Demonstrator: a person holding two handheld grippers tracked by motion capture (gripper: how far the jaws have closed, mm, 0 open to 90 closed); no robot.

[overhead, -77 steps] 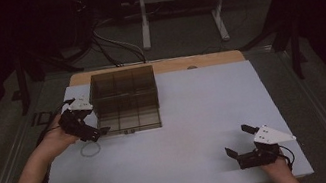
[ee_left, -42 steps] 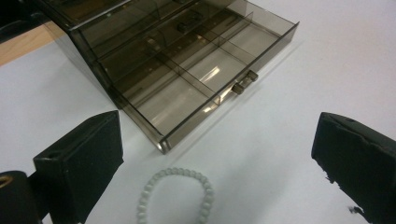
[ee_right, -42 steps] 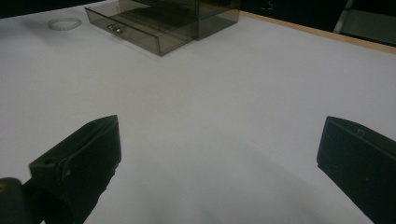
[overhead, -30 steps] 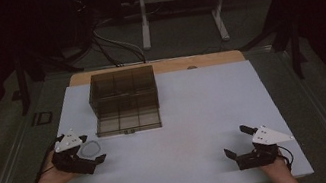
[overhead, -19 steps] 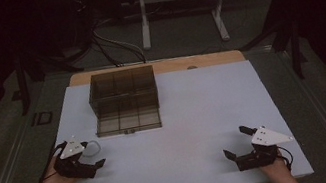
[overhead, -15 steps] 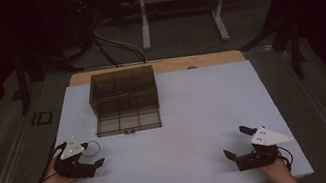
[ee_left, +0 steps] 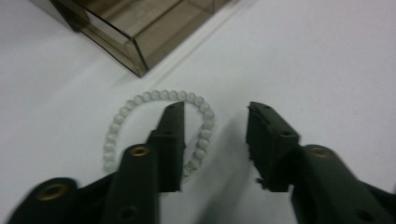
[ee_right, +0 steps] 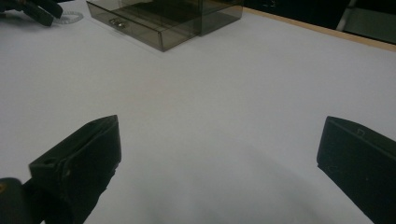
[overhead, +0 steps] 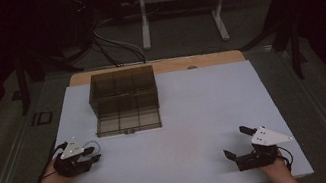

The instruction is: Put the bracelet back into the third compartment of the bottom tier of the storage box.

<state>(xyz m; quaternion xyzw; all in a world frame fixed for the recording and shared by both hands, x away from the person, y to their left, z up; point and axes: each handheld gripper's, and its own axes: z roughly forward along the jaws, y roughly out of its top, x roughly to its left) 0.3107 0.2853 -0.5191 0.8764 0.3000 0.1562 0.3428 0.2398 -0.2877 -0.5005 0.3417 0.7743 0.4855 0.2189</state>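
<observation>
- High view: the left gripper (overhead: 92, 158) sits low at the near left part of the white table (overhead: 196, 116), held by a hand (overhead: 56, 171) that comes in from the bottom edge.
- Left gripper view: a bracelet of pale beads (ee_left: 140, 100) lies flat on the table. One black jaw stands inside the ring, the other outside it, so the ring's right side lies between them.
- The left jaws have just been closing and now stand at a narrow gap. The pads do not yet press on the beads, and the bracelet rests on the table, not lifted.
- Just beyond the bracelet, on its far side, is the smoky clear drawer box (overhead: 125, 98). Its lowest drawer (overhead: 128, 123) is pulled out toward the near side, with a small knob on its front (ee_right: 116, 23).
- The right gripper (overhead: 233, 144) rests at the near right of the table, well apart from box and bracelet. In the right gripper view its jaws are spread wide with bare table between them.
- Right gripper view, far left corner: the bracelet shows beside the other gripper's dark jaws.
</observation>
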